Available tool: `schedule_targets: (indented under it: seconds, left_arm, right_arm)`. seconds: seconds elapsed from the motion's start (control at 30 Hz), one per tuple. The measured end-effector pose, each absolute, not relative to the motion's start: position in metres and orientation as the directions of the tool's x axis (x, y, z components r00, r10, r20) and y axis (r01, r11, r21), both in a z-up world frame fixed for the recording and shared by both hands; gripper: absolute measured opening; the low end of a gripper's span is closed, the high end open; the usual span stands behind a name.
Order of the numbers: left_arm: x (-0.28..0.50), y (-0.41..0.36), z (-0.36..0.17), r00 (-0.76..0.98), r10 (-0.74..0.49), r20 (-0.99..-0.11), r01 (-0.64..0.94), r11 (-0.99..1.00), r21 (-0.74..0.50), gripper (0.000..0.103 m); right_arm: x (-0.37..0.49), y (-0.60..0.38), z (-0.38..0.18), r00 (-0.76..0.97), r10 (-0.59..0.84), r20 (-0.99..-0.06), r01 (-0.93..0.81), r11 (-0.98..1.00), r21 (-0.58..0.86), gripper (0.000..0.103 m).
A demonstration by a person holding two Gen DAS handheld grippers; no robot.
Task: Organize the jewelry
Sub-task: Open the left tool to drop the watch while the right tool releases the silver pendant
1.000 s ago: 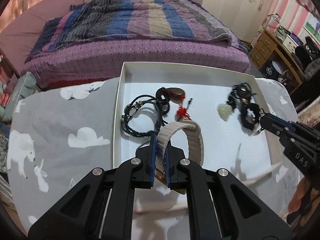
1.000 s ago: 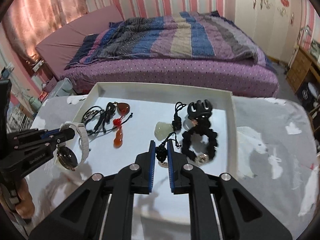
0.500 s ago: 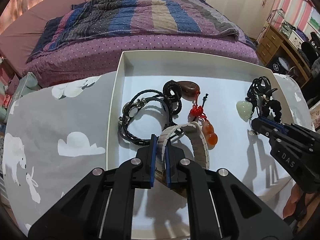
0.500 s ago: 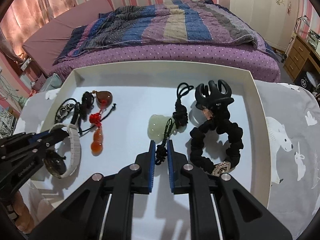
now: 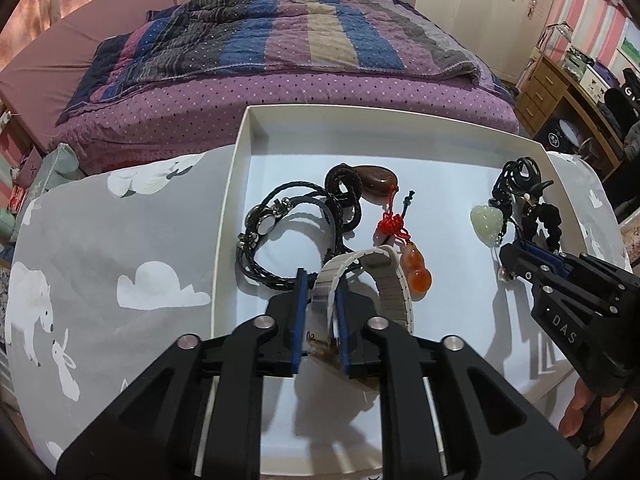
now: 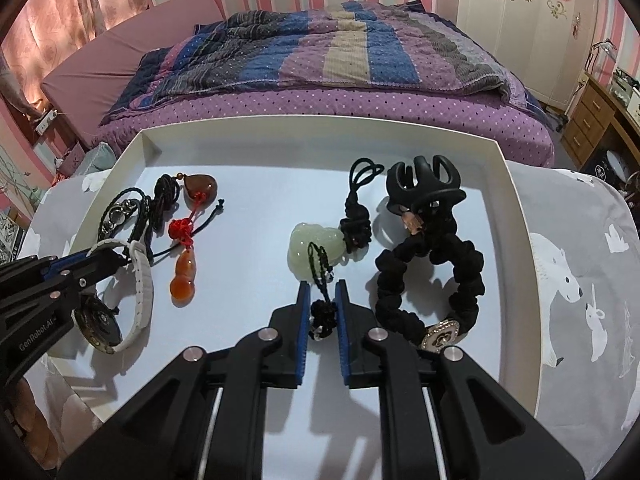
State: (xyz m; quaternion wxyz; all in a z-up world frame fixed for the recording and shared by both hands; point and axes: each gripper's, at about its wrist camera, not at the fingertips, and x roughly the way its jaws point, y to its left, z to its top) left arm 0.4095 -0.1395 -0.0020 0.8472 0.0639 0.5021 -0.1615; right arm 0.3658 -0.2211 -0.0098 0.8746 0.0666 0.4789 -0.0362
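A white tray (image 5: 240, 168) (image 6: 508, 184) on a grey printed cloth holds the jewelry. My left gripper (image 5: 320, 284) is shut on the band of a white watch (image 5: 388, 276) at the tray's left front; the watch also shows in the right wrist view (image 6: 140, 276). My right gripper (image 6: 323, 294) is shut on the black cord (image 6: 322, 312) of a pale jade pendant (image 6: 312, 246) (image 5: 486, 222), which lies on the tray floor. Beside them lie a black braided bracelet (image 5: 280, 236), a brown pendant (image 5: 376, 182), an orange gourd charm (image 6: 183, 276) and a black scrunchie (image 6: 432, 264).
A black hair claw (image 6: 424, 184) sits at the tray's back right. A bed with a striped quilt (image 6: 320, 48) stands right behind the table. A wooden dresser (image 5: 560, 92) is at the far right. The grey cloth (image 5: 100, 248) lies on both sides of the tray.
Both grippers have moved forward and lower over the tray, carrying the watch and the pendant cord. The watch now sits next to the gourd charm, and the jade pendant is closer to the right gripper.
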Motion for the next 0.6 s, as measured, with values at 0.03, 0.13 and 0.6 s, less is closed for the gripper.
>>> schedule_targets:
  seconds: [0.03,0.13,0.6]
  left_arm:
    - [0.408,-0.138,0.0,0.449,-0.21,-0.869,0.336,0.94,-0.054,0.028]
    - [0.4,-0.138,0.01,0.476,-0.21,-0.854,0.334,0.941,-0.045,0.042]
    - [0.349,-0.11,0.08,0.598,-0.19,-0.778,0.288,0.958,-0.013,0.092]
  right_arm:
    - [0.364,-0.222,-0.008,0.541,0.006,-0.841,0.126,0.988,0.088,0.025]
    - [0.359,-0.225,0.002,0.563,-0.006,-0.827,0.131,0.988,0.082,0.054]
    - [0.311,-0.244,0.063,0.633,-0.071,-0.771,0.176,0.983,0.054,0.081]
